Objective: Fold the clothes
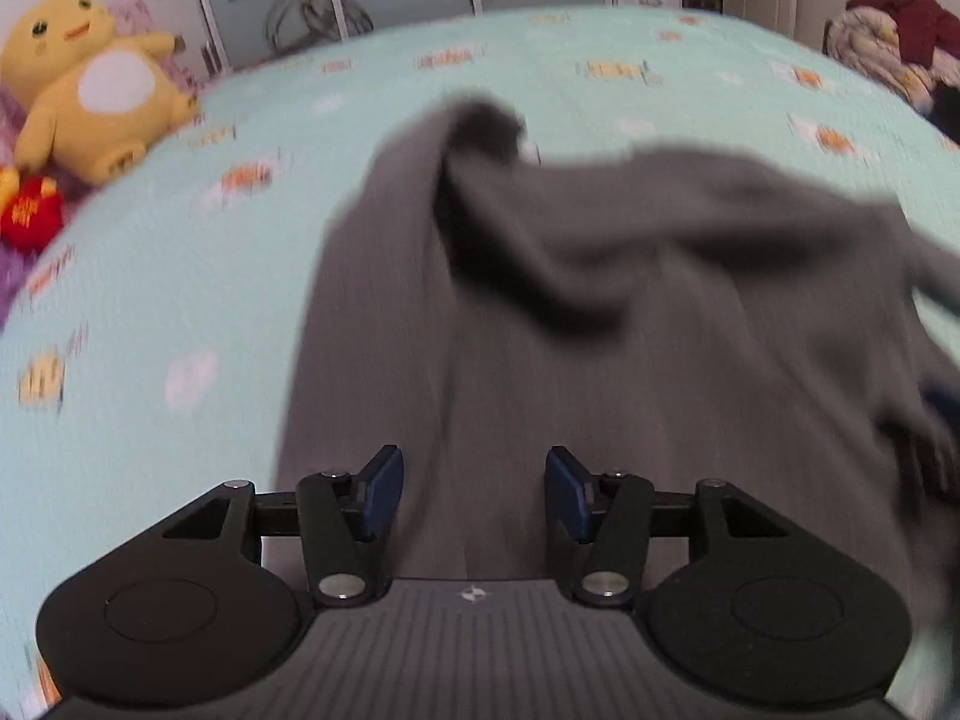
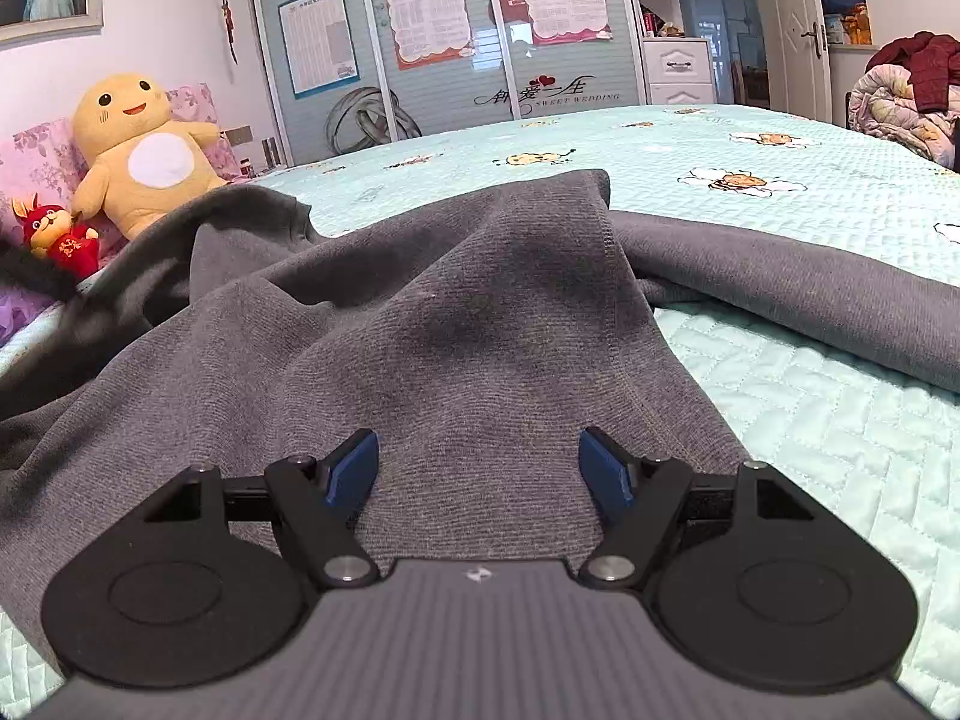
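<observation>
Grey knit garment (image 2: 456, 324) lies rumpled across the mint quilted bed (image 2: 810, 420), beneath both my grippers. My left fingers (image 1: 384, 492) stand spread over its cloth, pinching nothing; my right fingers (image 2: 354, 471) hang wide apart above a raised fold, likewise empty.

- The grey garment (image 2: 456, 324) is a soft, ribbed knit, spread loose and rumpled on the bed, not yet folded flat.
- Seen from the right hand-held gripper (image 2: 480, 468), it lies directly under and ahead of the blue pads, with cloth between them though neither pad presses on it.
- A stitched hem runs away from the right pad, up to a raised peak of cloth ahead.
- A flatter part stretches off to the right of that gripper.
- Ahead of the left hand-held gripper (image 1: 474, 489), the garment (image 1: 600, 312) bunches into a dark fold.
</observation>
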Demonstrator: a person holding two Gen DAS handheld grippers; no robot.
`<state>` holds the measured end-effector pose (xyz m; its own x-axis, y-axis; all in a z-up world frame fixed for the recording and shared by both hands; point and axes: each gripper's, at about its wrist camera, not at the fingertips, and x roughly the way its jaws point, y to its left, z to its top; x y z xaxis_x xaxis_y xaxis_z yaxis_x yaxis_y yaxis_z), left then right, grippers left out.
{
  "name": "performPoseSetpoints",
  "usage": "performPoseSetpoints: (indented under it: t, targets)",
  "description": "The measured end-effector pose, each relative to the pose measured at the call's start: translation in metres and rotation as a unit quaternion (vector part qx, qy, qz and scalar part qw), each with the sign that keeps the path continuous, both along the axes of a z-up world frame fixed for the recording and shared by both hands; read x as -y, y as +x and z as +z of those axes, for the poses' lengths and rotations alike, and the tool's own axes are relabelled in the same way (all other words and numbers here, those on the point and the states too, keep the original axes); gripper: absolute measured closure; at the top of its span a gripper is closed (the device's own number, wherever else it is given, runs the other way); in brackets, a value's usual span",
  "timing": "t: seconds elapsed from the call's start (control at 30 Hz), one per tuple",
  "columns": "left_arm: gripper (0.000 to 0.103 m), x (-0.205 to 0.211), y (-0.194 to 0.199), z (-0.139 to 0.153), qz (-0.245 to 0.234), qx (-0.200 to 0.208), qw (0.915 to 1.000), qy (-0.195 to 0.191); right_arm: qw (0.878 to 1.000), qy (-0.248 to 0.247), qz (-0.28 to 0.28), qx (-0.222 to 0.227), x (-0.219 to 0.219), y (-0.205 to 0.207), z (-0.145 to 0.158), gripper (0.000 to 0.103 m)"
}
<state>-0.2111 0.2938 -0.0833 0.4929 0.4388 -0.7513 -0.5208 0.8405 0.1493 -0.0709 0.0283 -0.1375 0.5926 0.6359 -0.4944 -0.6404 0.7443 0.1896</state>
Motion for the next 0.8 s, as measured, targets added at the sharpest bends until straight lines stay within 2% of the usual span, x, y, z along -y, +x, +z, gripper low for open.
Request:
performPoseSetpoints:
  t: [0.07, 0.17, 0.33, 0.57, 0.7, 0.8]
  targets:
    - [0.046, 0.017, -0.025, -0.008, 0.002, -0.006, 0.9999, -0.008, 1.000, -0.001, 0.000, 0.000, 0.000, 0.000, 0.000, 0.029]
    - [0.043, 0.036, -0.053, -0.007, -0.002, -0.001, 1.0000, 0.001, 1.000, -0.001, 0.000, 0.000, 0.000, -0.001, -0.001, 0.029]
    - [0.041, 0.048, -0.075, -0.014, -0.030, -0.021, 0.9989, 0.030, 1.000, 0.000, 0.000, -0.001, 0.000, 0.000, -0.001, 0.028]
    - [0.040, 0.087, -0.091, -0.019, -0.085, -0.040, 0.9881, 0.122, 1.000, 0.015, 0.009, -0.021, 0.008, 0.004, 0.003, 0.026]
    - [0.040, 0.104, -0.098, -0.020, -0.120, -0.040, 0.9815, 0.144, 0.999, -0.041, -0.003, 0.012, 0.039, -0.027, 0.019, 0.026]
    - [0.040, 0.116, -0.101, -0.021, -0.149, -0.029, 0.9788, 0.138, 0.995, -0.081, 0.003, 0.058, 0.078, -0.063, 0.029, 0.026]
